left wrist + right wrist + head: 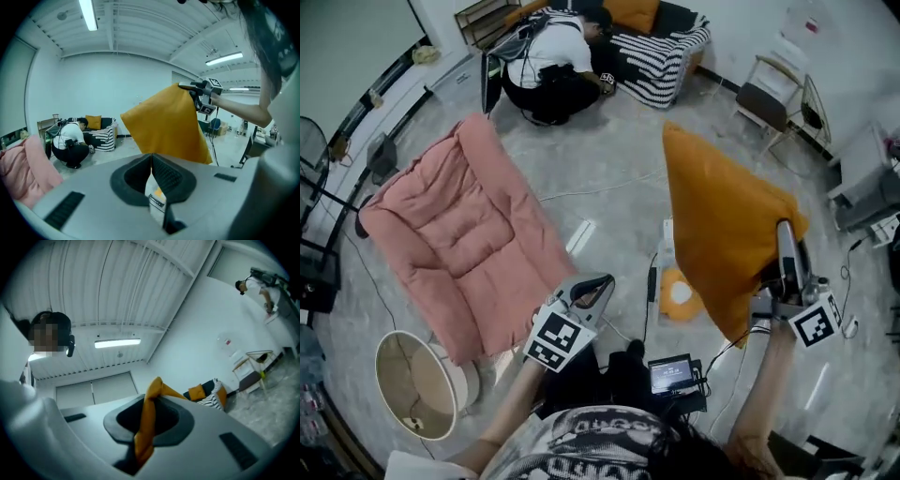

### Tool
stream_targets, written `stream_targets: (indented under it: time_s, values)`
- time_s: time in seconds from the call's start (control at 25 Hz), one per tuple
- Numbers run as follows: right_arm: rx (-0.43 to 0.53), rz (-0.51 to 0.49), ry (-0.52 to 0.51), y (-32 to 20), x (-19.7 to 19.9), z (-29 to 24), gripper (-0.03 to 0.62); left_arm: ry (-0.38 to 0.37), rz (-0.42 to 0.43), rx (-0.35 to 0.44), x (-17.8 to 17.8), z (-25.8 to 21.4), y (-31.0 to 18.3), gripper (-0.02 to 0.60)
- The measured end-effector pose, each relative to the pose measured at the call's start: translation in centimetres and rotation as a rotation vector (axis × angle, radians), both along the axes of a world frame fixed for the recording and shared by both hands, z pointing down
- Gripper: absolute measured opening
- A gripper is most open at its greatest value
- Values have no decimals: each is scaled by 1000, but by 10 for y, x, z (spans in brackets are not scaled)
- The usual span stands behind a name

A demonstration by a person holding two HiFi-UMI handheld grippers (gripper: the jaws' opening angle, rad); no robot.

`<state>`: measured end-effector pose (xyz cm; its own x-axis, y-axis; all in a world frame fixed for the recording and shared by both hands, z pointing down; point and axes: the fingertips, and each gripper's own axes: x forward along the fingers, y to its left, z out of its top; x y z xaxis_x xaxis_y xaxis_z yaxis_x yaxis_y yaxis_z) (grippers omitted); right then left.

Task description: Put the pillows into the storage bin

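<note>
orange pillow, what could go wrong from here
1. The right claw pinches only a thin fold at one corner of the orange pillow, and the bulk hangs free, so the fabric might slip out.
2. Cables lie on the floor beside the hanging pillow, near the person's feet. They could trip the person or snag the pillow.

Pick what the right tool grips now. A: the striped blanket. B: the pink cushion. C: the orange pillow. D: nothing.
C: the right tool has its jaws pinched on orange fabric, and in the head view the orange pillow hangs from it.
</note>
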<state>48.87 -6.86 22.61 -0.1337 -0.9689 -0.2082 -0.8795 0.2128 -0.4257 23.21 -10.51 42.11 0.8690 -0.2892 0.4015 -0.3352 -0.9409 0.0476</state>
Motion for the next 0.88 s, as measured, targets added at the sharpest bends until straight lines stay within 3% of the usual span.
stream_targets:
  time_s: [0.28, 0.44, 0.56, 0.68, 0.8, 0.88]
  values:
    - [-210, 262, -106, 86, 180, 116, 34, -68, 42, -10, 81, 18, 62, 13]
    - [-363, 334, -9, 109, 234, 177, 34, -140, 62, -28, 97, 33, 87, 13]
    - [-488, 319, 180, 103, 246, 215, 37, -193, 45, -52, 96, 44, 96, 14]
    - [-620, 247, 316, 89, 228, 272, 40, -234, 2, -95, 82, 56, 100, 14]
    - [-824, 142, 368, 87, 199, 362, 48, -273, -50, -135, 68, 70, 105, 14]
    - [-965, 68, 314, 100, 178, 429, 49, -290, -77, -145, 63, 77, 106, 14]
